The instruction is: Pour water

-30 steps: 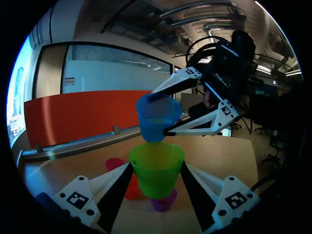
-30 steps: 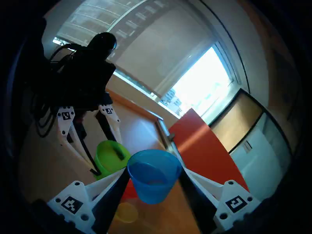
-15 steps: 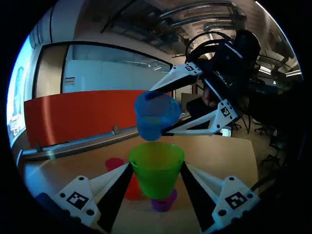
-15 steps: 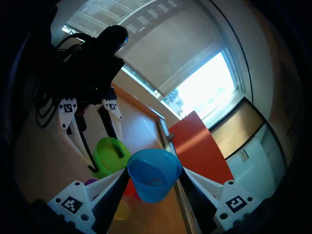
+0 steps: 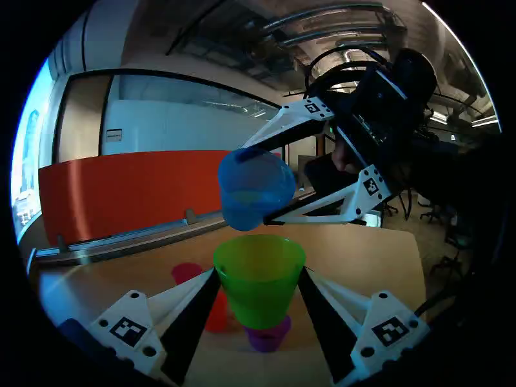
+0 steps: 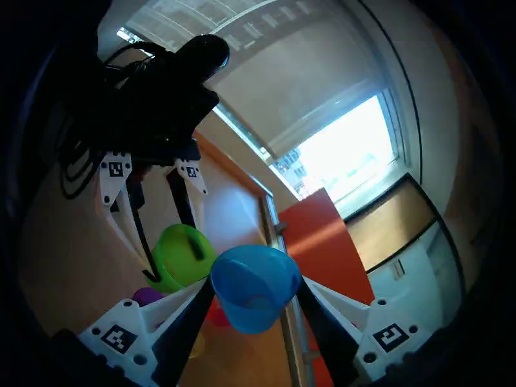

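Note:
In the left gripper view my left gripper (image 5: 258, 287) is shut on a green cup (image 5: 259, 277), held upright above the table. Just above it my right gripper (image 5: 255, 184) holds a blue cup (image 5: 253, 190), tilted with its mouth turned left and some liquid inside. In the right gripper view my right gripper (image 6: 255, 297) is shut on the blue cup (image 6: 253, 287); a little liquid lies at its bottom. The green cup (image 6: 179, 256) sits close to its left, clamped by my left gripper (image 6: 171, 264), with a dark hand-held body above.
On the wooden table (image 5: 361, 255) below stand a purple cup (image 5: 267, 337) and red cups (image 5: 188, 273). A yellow cup (image 6: 195, 345) lies low in the right gripper view. An orange wall panel (image 5: 122, 187) and a window ledge run behind the table.
The blue cup has risen slightly and tipped further to the left over the green cup. The green cup and my left gripper have held still.

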Action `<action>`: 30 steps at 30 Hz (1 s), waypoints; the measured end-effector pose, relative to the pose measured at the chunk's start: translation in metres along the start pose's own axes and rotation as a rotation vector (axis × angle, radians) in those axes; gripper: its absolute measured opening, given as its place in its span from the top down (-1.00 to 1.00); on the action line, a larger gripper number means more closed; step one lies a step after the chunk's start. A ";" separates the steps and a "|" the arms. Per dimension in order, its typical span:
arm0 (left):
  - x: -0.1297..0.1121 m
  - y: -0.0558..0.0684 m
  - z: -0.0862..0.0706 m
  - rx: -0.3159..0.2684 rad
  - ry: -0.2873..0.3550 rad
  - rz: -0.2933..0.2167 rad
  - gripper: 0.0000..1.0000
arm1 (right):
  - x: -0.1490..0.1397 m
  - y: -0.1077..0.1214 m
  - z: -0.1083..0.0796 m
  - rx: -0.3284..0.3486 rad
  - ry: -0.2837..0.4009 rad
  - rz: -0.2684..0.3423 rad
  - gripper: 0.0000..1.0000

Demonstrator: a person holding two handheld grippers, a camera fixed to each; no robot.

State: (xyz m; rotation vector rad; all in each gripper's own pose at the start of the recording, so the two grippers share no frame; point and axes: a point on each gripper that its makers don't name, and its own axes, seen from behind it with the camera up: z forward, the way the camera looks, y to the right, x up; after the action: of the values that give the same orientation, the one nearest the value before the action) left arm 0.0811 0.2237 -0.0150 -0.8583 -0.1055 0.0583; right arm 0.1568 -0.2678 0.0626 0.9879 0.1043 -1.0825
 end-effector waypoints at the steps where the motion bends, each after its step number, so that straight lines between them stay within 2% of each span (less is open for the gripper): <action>1: 0.000 0.000 0.000 0.000 0.000 0.001 -0.69 | 0.000 0.000 0.000 0.001 -0.001 -0.007 -0.83; 30: 0.003 0.004 0.000 -0.011 0.004 0.005 -0.69 | 0.010 0.007 -0.005 0.004 0.008 -0.122 -0.83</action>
State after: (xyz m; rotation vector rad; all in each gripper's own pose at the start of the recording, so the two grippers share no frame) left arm 0.0845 0.2265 -0.0179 -0.8697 -0.1000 0.0606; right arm 0.1693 -0.2705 0.0593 1.0002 0.1708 -1.1900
